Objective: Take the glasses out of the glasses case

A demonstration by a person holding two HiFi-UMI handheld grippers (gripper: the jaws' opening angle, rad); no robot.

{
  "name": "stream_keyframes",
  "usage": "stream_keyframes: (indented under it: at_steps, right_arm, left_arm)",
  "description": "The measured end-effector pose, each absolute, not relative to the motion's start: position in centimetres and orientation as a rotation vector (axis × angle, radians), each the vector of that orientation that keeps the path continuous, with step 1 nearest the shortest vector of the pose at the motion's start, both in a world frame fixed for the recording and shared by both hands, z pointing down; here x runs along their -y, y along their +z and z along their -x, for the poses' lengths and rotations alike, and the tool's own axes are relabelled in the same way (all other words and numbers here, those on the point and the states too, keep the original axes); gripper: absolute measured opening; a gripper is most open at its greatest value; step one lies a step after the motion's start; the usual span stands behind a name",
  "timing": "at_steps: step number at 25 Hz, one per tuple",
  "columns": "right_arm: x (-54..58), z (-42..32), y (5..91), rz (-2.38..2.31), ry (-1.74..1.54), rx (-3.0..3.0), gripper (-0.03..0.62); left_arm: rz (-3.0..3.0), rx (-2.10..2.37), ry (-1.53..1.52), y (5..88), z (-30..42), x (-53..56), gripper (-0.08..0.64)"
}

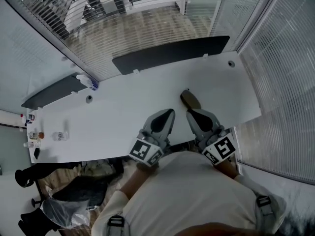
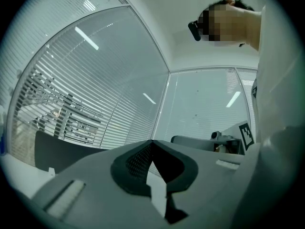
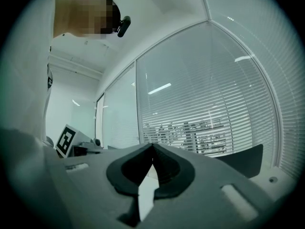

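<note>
A brown glasses case (image 1: 190, 99) lies closed on the white table (image 1: 147, 102), a little beyond the tips of both grippers. My left gripper (image 1: 170, 112) is held over the table's near edge, shut, with nothing between its jaws. My right gripper (image 1: 189, 112) sits beside it, just short of the case, also shut and empty. In the left gripper view the left gripper (image 2: 152, 143) points level at the glass wall, its jaws meeting at the tip. The right gripper (image 3: 152, 146) shows the same in its own view. The case appears in neither gripper view, and no glasses are visible.
Black divider panels (image 1: 172, 53) (image 1: 54, 91) stand along the table's far edge. Small bottles (image 1: 33, 137) and a blue-capped item (image 1: 91, 84) sit far left. Cable grommets (image 1: 89, 99) (image 1: 231, 63) dot the tabletop. Glass walls with blinds surround the desk. Bags (image 1: 74, 195) lie on the floor at lower left.
</note>
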State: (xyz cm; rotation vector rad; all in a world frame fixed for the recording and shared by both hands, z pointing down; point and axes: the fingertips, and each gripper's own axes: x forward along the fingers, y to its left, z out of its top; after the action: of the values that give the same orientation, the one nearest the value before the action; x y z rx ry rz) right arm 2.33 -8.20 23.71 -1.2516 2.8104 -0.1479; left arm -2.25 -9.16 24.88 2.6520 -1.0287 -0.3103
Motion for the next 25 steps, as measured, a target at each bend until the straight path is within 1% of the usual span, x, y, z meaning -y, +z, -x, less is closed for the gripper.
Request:
stream_keyframes:
  at_steps: [13, 25]
  right_arm:
    - [7.8, -4.8, 26.1, 1.302, -0.184, -2.841, 0.0]
    - [8.3, -5.4, 29.1, 1.284, -0.264, -2.914, 0.0]
  left_arm:
    - [-2.628, 0.986, -0.273, 27.1, -0.3, 9.0, 0.002]
    - [-2.592, 0.963, -0.193, 29.8, -2.2, 9.8, 0.002]
